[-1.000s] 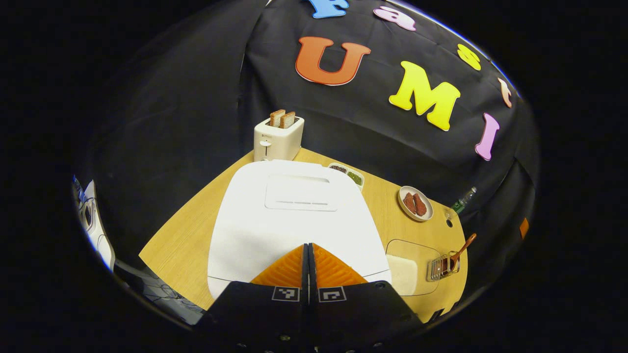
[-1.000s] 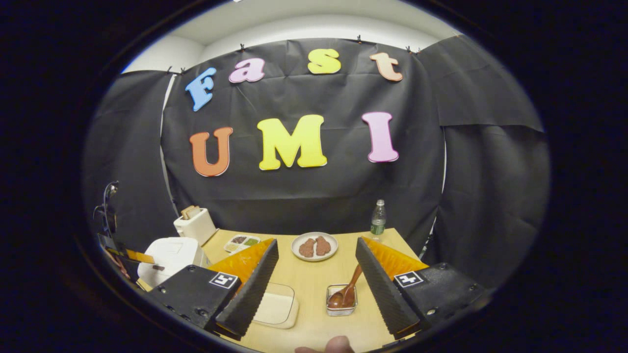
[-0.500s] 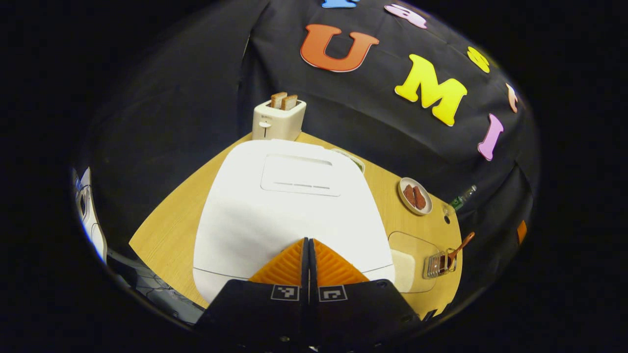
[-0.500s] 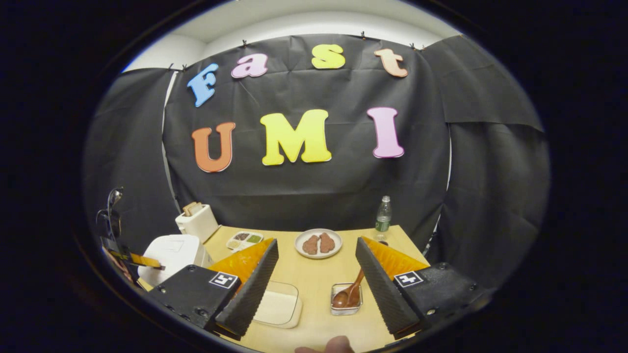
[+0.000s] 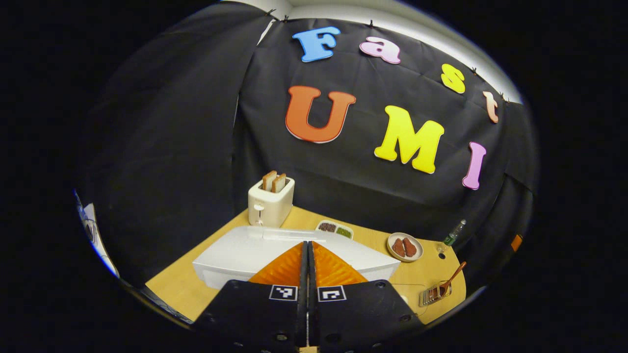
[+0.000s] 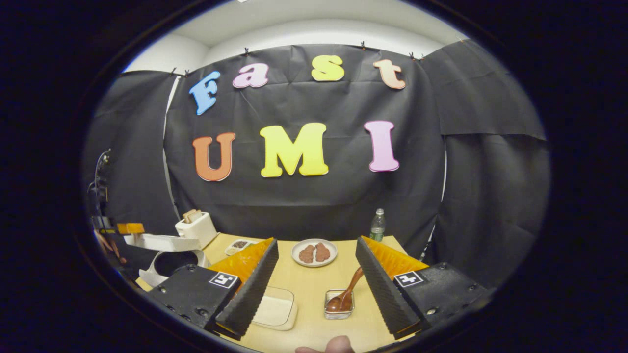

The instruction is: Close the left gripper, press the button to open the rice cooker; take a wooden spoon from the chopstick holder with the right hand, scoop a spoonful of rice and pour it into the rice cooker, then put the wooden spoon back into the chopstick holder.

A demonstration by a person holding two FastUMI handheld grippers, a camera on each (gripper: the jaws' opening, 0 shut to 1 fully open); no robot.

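The lid (image 6: 162, 241) is now raised off the cooker (image 6: 169, 264) at the worktop's left. Left gripper (image 5: 308, 255) fingers are closed for pressing; right gripper (image 6: 316, 279) fingers are spread toward the spoon (image 6: 346, 294) in its holder (image 6: 338, 310).

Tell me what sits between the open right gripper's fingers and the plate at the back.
In the right gripper view, the holder with the wooden spoon stands ahead of the right gripper; beyond it, bare table runs to the plate.

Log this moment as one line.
rice cooker lid: raised | left gripper: shut | right gripper: open | wooden spoon: in chopstick holder
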